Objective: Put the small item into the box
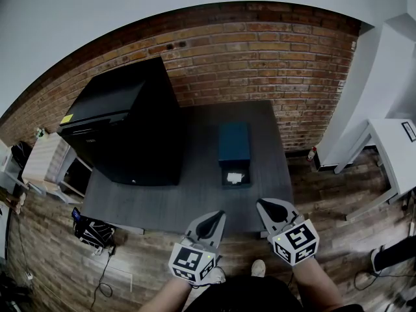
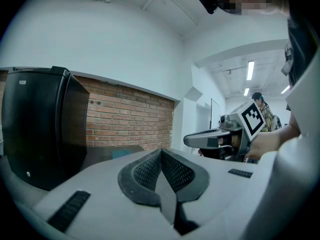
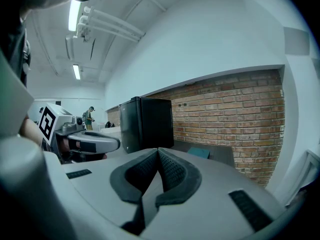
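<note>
No wording can be read. Small pale lettering is seen at the top corner of the black cabinet (image 2: pixel 35 129), ahead and left of the left gripper (image 2: pixel 161 155), but cannot be made out. Black-and-white square markers are carried by that gripper and the right gripper (image 1: pixel 265 205).

place: office-like workroom | cues: brick wall (image 1: pixel 260 51), ceiling tube lights (image 3: pixel 75 15), white desk (image 1: pixel 393 142)

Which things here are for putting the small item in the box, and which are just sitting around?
For the job:
- teal box
- small white item at the box's near end
- left gripper and right gripper, both shut and empty

Just lying about:
- black cabinet
- white side table
</note>
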Demonstrator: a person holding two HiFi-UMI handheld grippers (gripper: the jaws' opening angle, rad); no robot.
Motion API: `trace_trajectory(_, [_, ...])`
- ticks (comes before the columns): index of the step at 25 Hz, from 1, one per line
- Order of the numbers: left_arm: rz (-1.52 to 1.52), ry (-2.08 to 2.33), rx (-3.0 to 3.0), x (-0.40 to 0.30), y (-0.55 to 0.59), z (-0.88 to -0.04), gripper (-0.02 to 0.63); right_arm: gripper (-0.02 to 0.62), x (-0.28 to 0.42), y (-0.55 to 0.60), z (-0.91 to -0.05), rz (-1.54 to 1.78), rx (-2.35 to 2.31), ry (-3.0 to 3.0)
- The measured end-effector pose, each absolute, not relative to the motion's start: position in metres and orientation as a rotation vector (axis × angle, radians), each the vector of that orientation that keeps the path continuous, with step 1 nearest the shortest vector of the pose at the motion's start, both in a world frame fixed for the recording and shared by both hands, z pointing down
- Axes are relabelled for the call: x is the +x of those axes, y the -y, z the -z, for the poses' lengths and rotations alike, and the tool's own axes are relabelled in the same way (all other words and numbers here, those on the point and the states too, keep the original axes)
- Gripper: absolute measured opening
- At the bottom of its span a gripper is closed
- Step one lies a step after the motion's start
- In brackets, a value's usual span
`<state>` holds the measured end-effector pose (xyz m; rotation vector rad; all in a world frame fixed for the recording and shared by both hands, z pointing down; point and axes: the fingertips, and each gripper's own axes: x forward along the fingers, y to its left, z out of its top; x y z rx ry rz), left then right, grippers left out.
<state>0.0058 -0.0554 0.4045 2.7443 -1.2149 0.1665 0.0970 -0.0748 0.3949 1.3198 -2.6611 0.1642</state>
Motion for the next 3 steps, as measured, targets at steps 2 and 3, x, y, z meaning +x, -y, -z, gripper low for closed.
trace_trajectory(2, [-0.164, 1.215, 2.744, 0.0054, 0.0554, -0.4041, 0.032, 0.017, 0.0964, 0.0746, -0.3945, -0.164, 1.32, 2.662])
trace_trajectory(3, [-0.163, 1.214, 2.744, 0.0052, 0.0554, -0.4039, 0.032, 0.017, 0.0961, 0.0745, -0.3942, -0.164, 1.32, 2.662])
